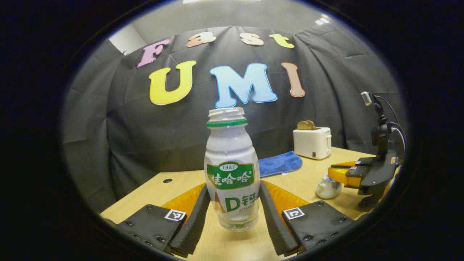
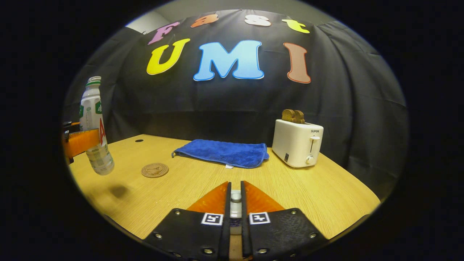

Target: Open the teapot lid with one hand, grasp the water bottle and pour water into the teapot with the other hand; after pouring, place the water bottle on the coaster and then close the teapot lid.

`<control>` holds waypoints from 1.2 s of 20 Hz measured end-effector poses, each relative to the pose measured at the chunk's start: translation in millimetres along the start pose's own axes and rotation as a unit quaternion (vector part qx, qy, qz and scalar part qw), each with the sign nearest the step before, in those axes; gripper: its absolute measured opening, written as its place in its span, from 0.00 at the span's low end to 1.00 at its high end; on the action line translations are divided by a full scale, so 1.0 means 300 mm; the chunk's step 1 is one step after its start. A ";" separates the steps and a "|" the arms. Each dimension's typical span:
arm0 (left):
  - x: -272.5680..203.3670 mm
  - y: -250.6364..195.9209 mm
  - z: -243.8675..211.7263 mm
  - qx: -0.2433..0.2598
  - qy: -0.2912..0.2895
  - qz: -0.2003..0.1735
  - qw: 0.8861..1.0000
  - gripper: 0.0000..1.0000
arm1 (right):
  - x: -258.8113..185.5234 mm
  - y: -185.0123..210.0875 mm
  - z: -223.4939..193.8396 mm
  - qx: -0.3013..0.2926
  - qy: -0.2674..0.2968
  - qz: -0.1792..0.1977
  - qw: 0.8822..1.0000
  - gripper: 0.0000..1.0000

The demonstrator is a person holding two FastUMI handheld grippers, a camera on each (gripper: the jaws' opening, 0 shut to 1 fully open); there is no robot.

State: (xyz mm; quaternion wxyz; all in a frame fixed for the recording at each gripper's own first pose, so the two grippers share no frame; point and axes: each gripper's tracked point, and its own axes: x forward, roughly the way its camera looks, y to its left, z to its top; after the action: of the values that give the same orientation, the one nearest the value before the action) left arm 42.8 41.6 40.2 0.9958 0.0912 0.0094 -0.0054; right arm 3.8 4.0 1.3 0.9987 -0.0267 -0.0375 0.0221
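Left gripper view: left gripper closed partway on the uncapped water bottle, both fingers pressed to its lower body, bottle upright and lifted off the wooden table. Farther right, right gripper poised at the small white teapot; lid contact not resolvable here. White toaster and blue cloth behind. Right gripper view: jaws nearly closed on a small pale knob, judged to be the teapot lid's. Bottle at far left, airborne above its shadow; round coaster just beside, bare. Handling judgement: thin plastic, light, smooth, likely to dent under hard squeeze; open mouth means spill risk on tilt. Hold low on body looks sound. Lid probably ceramic, fragile, knob small.
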 end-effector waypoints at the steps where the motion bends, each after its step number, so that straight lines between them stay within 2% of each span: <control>1: 0.006 0.007 -0.008 -0.002 0.004 0.002 1.000 0.87 | -0.012 0.006 0.022 -0.003 -0.012 0.003 1.000 0.32; 2: 0.014 0.014 -0.026 -0.003 0.008 0.004 1.000 0.87 | -0.020 0.007 0.051 -0.007 -0.028 0.002 1.000 0.37; 5: 0.033 0.049 -0.039 -0.006 0.012 0.010 1.000 0.87 | -0.052 0.023 0.141 -0.025 -0.087 -0.001 0.996 0.64; 9: 0.072 0.054 -0.036 -0.002 0.005 0.001 1.000 0.87 | -0.098 0.045 0.237 -0.042 -0.149 -0.021 0.988 0.65; 14: 0.170 0.058 -0.007 0.001 -0.003 -0.011 1.000 0.86 | -0.143 0.114 0.295 -0.063 -0.193 -0.014 0.979 0.65; 21: 0.354 0.061 0.032 -0.016 -0.012 -0.018 1.000 0.77 | -0.123 0.164 0.261 -0.049 -0.179 0.012 0.982 0.65; 22: 0.386 0.056 0.043 -0.022 -0.015 -0.020 0.999 0.87 | -0.117 0.161 0.253 -0.046 -0.175 0.012 0.983 0.65; 24: 0.442 0.060 0.037 -0.027 -0.015 -0.022 0.999 0.87 | -0.110 0.160 0.235 -0.036 -0.166 0.016 0.985 0.65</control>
State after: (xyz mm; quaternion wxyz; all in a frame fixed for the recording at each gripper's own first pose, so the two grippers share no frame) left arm 175.9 56.0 51.7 0.9976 0.0636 -0.0037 -0.0287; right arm -36.5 54.1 66.5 0.9766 -0.0587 -0.2029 0.0403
